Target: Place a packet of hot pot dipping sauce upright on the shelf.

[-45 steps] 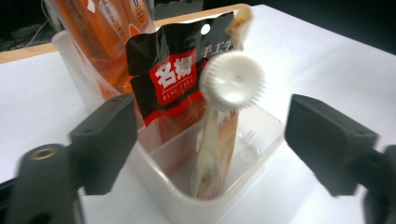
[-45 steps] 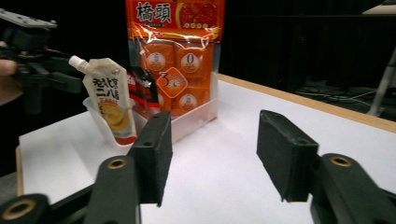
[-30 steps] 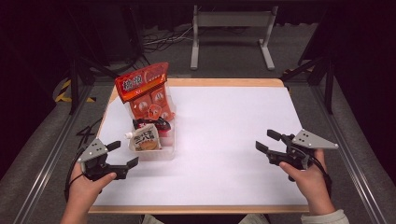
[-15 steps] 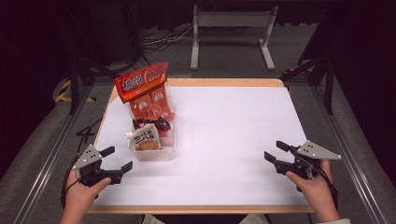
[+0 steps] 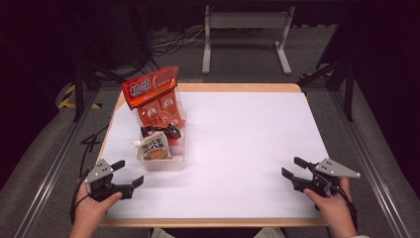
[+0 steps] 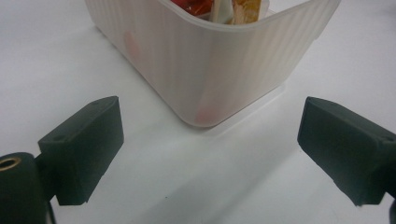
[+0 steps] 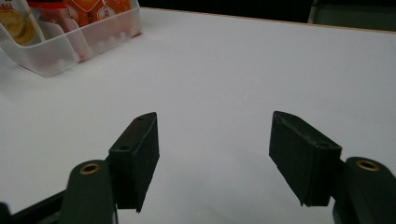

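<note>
Both grippers spread, empty; snack-filled clear bin near left one.

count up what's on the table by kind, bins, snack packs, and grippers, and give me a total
Bins: 1, the clear plastic bin
Snack packs standing in it: 3, the big orange bag, the dark red pack, the cream pouch
Grippers: 2, left gripper, right gripper, both open
Total: 6
</note>
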A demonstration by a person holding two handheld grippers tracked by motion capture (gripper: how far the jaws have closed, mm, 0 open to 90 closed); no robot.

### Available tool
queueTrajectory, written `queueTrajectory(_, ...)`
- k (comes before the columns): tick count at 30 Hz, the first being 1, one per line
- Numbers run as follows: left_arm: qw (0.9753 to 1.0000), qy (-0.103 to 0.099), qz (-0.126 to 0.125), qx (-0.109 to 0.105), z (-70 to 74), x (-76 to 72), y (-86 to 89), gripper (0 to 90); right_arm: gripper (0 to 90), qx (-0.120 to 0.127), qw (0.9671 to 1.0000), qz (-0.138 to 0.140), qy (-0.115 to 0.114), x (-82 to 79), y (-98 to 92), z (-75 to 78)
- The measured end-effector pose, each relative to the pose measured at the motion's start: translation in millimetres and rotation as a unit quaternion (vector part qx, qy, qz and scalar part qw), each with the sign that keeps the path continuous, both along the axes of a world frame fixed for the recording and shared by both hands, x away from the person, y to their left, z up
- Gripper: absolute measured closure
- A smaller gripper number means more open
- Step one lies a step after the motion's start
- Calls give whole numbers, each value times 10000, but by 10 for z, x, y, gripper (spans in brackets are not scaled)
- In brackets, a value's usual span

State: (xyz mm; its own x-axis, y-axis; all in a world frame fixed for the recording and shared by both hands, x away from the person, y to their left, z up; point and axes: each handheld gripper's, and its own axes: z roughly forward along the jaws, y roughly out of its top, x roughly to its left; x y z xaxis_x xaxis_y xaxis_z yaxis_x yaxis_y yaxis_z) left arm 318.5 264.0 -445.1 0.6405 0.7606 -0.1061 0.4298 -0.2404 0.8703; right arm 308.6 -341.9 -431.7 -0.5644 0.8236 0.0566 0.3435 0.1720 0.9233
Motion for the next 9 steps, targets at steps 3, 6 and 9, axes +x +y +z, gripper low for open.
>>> queueTrajectory(3,10000,5,-20,49,-29,4,-14,81,344,-15,10000,-22,51,1,-9,-54)
queueTrajectory(6,10000,17,-15,34,-55,4,-27,80,342,-44,9999,-31,88,9,-11,-88)
queueTrajectory(9,10000,19,-57,9,-54,-5,-38,81,342,-35,10000,-30,77,16,-8,-85)
